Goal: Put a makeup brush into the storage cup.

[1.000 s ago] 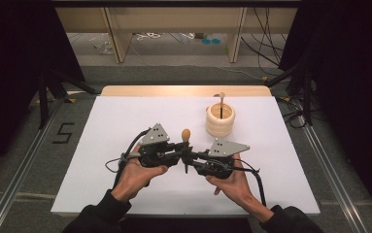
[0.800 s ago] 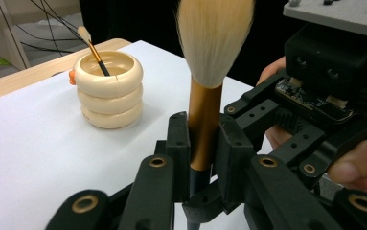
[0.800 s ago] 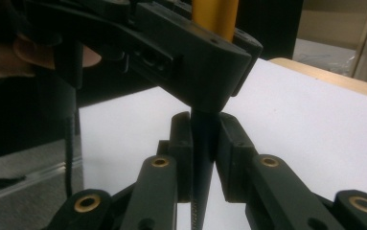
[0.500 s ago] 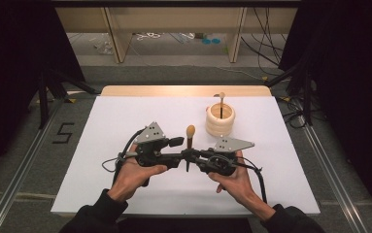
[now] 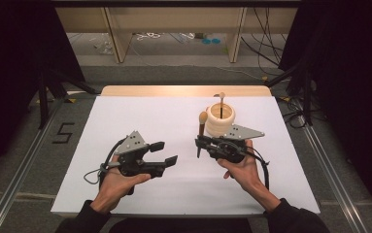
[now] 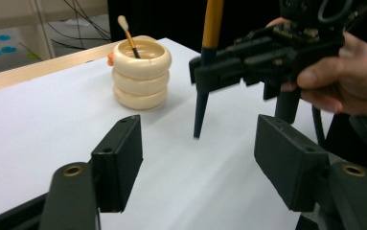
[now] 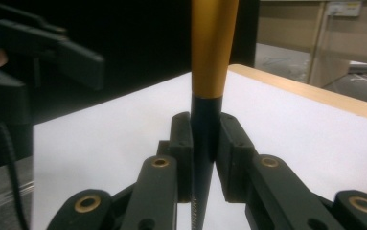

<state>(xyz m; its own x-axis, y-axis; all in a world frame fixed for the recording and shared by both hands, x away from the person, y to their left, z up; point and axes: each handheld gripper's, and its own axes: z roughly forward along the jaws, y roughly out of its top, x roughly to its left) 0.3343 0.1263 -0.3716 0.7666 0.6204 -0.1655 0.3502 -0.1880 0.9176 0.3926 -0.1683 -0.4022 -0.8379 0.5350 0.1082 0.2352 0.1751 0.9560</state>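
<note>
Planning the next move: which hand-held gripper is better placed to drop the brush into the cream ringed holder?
Right. The right hand-held gripper is shut on the orange-and-black brush, upright beside the cream ringed holder. The left hand-held gripper is open, empty and farther off.

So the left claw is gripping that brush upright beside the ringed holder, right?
Not quite: the right claw grips the brush, jaws shut on its dark shaft, as the right gripper view shows. The left claw is open and holds nothing. The brush does stand roughly upright beside the ringed holder.
</note>
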